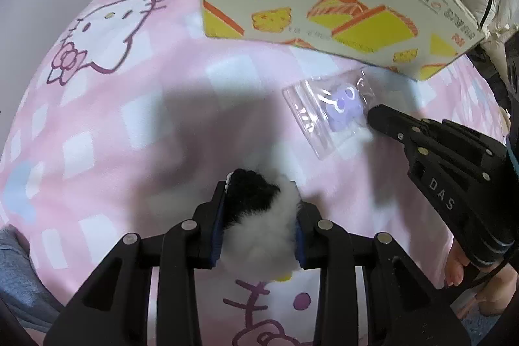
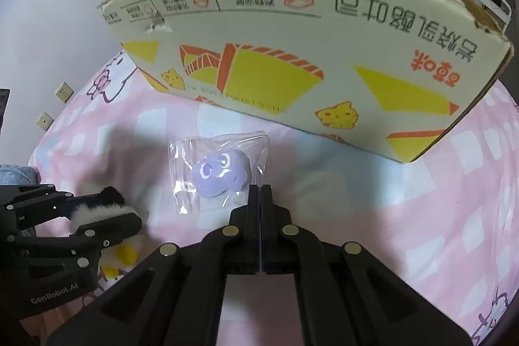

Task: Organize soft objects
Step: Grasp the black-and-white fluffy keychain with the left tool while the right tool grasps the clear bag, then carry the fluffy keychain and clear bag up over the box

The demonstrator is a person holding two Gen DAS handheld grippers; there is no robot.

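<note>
Fluffy black-and-white plush toy sits squeezed between the blue-padded jaws of the left gripper, its long fuzzy pile bulging out over both pads, a black patch at the far end and white fur nearer the camera. From the right wrist view, yellow pom-like bits of it peek out under the black linkage, low over the bedding.

Over to the other item: a small clear plastic zip bag, glossy and crinkled, lies flat on the sheet with a smooth lilac squishy figure inside, rounded and blob-shaped with big painted eyes. The right gripper has its jaws pressed flat together, tips right at the bag's near edge beside the lilac figure; whether a sliver of the film is caught between them I can't tell.

Underneath everything, a soft pink bedsheet with pale check squares and cartoon cat prints, gently rumpled. Just beyond the bag stands a cardboard box, cream-coloured with yellow and orange cheese graphics, its top edge torn and ragged, brown corrugated inner walls showing.
</note>
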